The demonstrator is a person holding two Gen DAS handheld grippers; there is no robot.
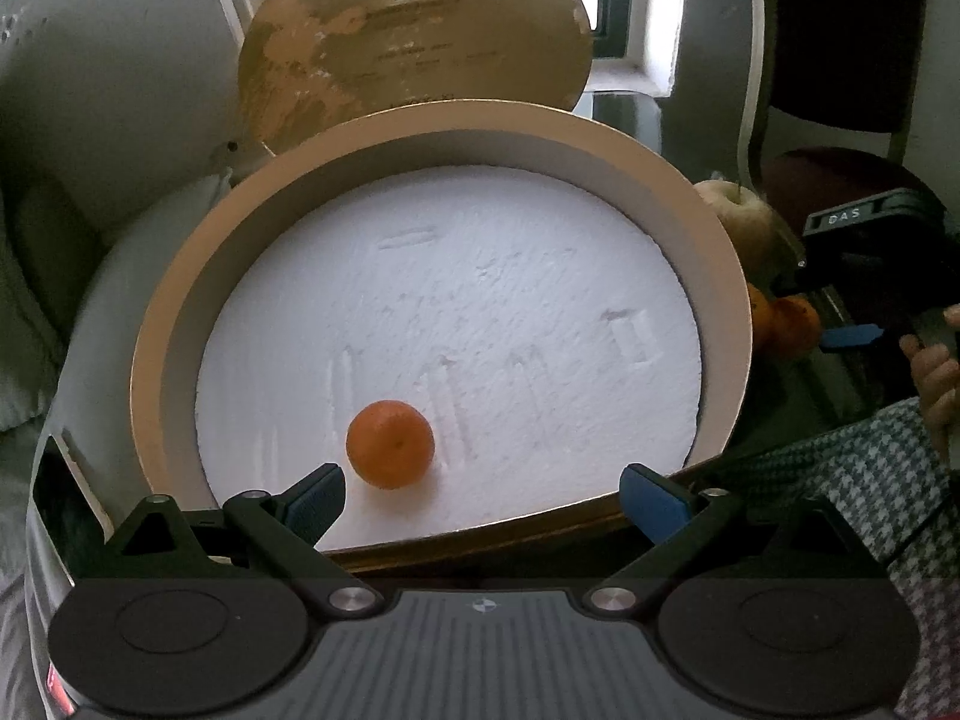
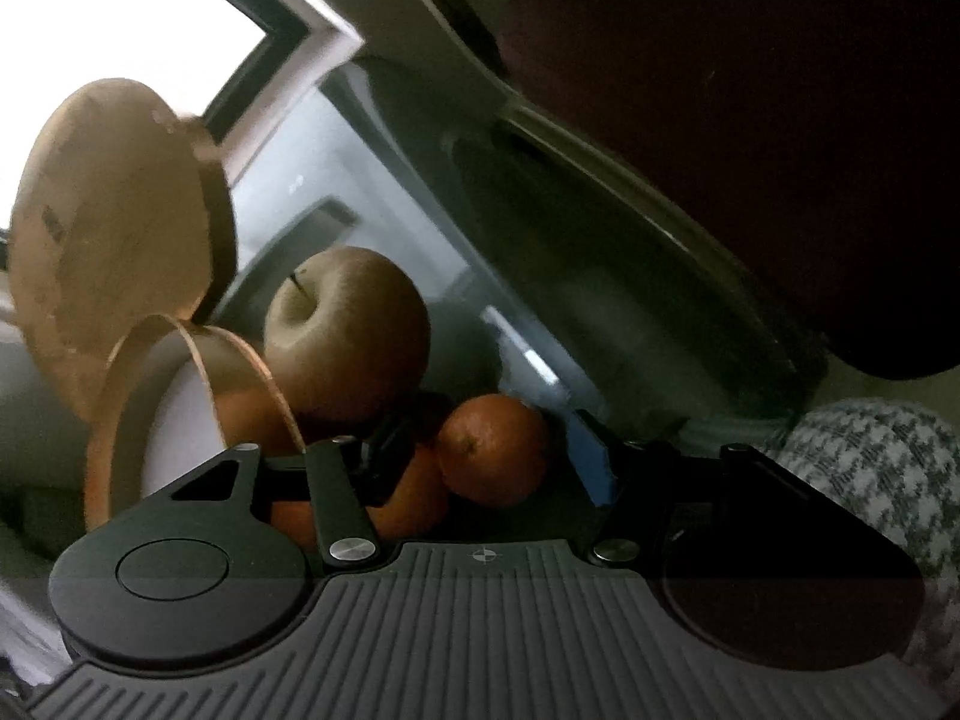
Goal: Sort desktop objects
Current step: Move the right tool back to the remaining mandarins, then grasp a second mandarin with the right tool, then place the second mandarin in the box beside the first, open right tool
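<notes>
A round gold-rimmed box with a white foam floor holds one tangerine. My left gripper hovers open over the box's near edge, and that tangerine lies just beyond its left fingertip. To the right of the box, on the dark glass table, sit an apple and two more tangerines. My right gripper reaches down at them. One tangerine sits between its fingertips with a thin gap on each side. The other tangerine is half hidden behind the left finger, and the apple stands behind both.
The box's gold lid leans upright behind the box, below a window. A dark red chair stands past the table edge. A hand and a houndstooth sleeve come in from the right.
</notes>
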